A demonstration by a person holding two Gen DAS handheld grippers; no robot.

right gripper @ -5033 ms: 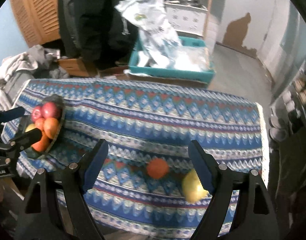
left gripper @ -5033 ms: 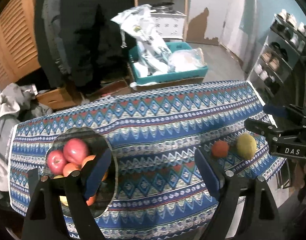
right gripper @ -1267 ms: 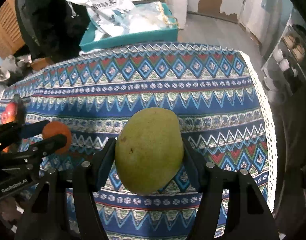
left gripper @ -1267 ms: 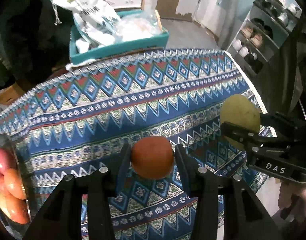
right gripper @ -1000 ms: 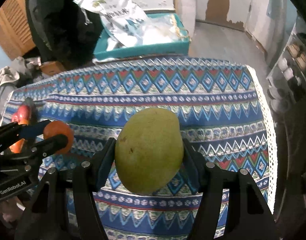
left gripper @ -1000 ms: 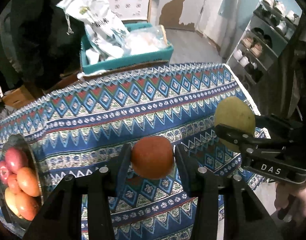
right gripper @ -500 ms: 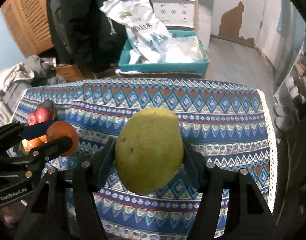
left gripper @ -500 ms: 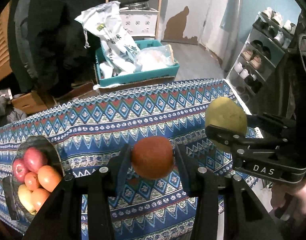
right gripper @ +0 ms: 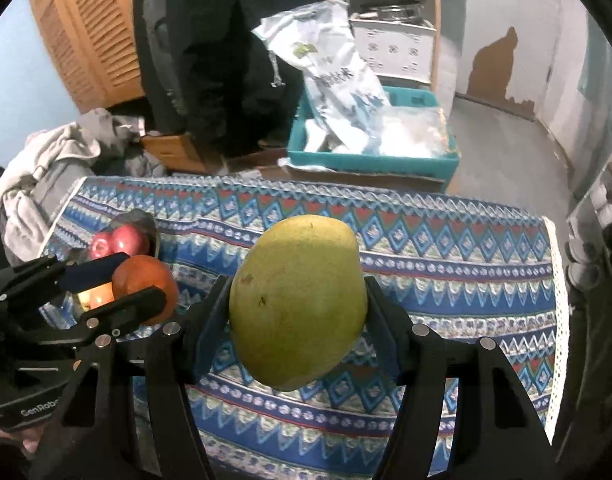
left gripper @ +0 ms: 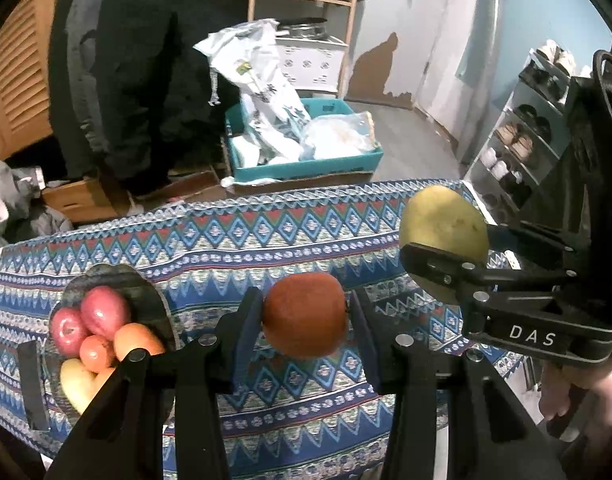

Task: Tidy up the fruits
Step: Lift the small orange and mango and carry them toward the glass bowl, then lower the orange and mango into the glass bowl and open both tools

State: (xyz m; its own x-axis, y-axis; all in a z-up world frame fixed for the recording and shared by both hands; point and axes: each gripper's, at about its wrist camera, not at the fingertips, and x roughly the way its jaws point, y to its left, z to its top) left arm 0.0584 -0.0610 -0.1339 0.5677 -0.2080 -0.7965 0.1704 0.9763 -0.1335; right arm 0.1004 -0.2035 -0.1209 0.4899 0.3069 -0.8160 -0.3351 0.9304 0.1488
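Patterned blue cloth (left gripper: 266, 240) covers the worktop; behind it a teal crate (left gripper: 306, 168) sits on the floor. At the cloth's left a dark bowl (left gripper: 118, 284) of fruit is partly hidden by the left gripper (left gripper: 306, 316) — its fingers clamp an orange (left gripper: 304, 314) above the cloth. The right gripper (right gripper: 298, 304) (raised too) grips a green mango (right gripper: 298, 300).

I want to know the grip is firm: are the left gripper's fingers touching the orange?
Touching. The left wrist view shows the left gripper with both fingers pressed against the sides of the orange, no gap, holding it above the patterned cloth.
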